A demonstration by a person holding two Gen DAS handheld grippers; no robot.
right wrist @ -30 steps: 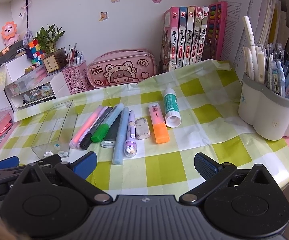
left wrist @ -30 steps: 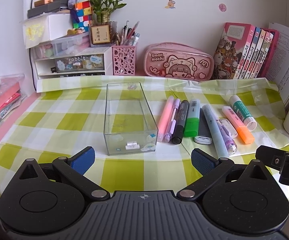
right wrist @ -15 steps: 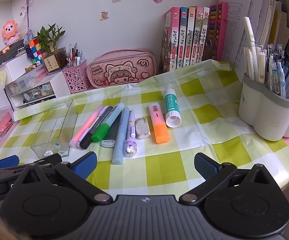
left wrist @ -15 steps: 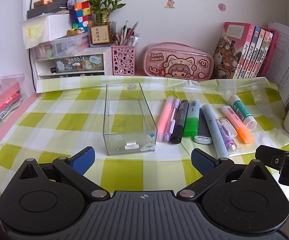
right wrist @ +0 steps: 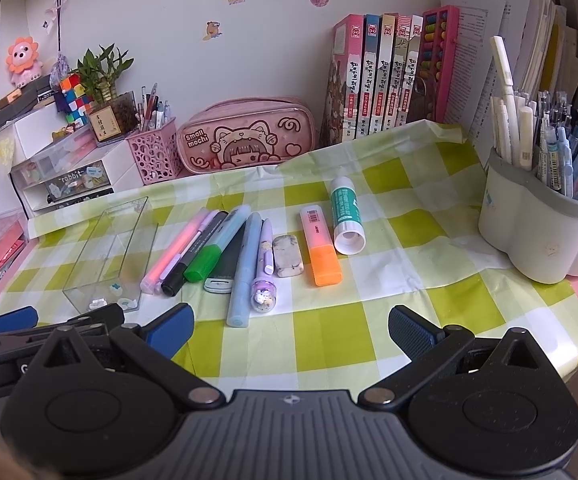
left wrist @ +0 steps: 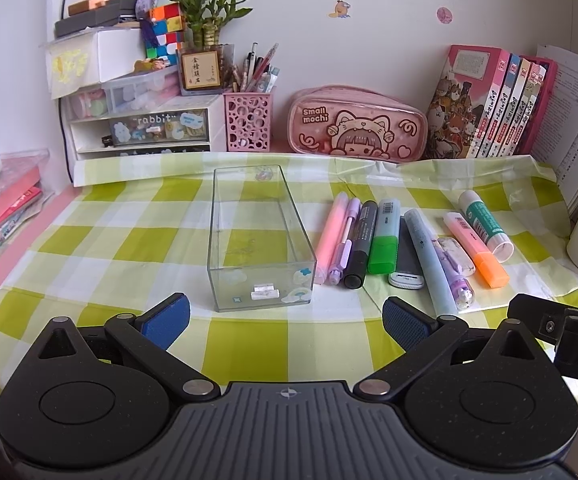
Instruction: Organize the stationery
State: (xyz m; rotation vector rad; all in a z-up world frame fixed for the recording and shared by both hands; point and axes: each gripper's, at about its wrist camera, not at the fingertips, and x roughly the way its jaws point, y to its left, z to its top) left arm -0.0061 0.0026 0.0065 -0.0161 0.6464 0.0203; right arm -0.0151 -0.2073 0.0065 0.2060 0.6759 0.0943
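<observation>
Ten loose items lie in a row on the checked cloth, right of the empty clear box.

- Box [left wrist: 259, 236]: clear, open-topped, nothing inside; stands left of centre, just beside the pink pen.
- Pink pen [left wrist: 331, 236], lilac pen [left wrist: 345, 240], black marker [left wrist: 361, 244], green highlighter [left wrist: 383, 240]: packed side by side, touching.
- Dark flat piece [left wrist: 407, 258], pale blue pen [left wrist: 429, 256], purple pen [left wrist: 455, 276]: close together; the flat piece is partly hidden by its neighbours.
- Eraser [right wrist: 287, 256], orange highlighter [right wrist: 321, 250], glue stick [right wrist: 347, 216]: right end of the row, slightly apart.
- Risks, as judged: round pens could roll off when a neighbour is lifted; a pinch in the tight left group might catch two at once; the light box could slide or tip if bumped by a finger or a dropped item.
- Left gripper [left wrist: 287, 316]: jaws spread wide, holding nothing; hovers low at the near edge, aimed at the box end.
- Right gripper [right wrist: 291, 326]: jaws spread wide, holding nothing; hovers low at the near edge, just beside the left one, aimed between the purple pen and orange highlighter.
</observation>
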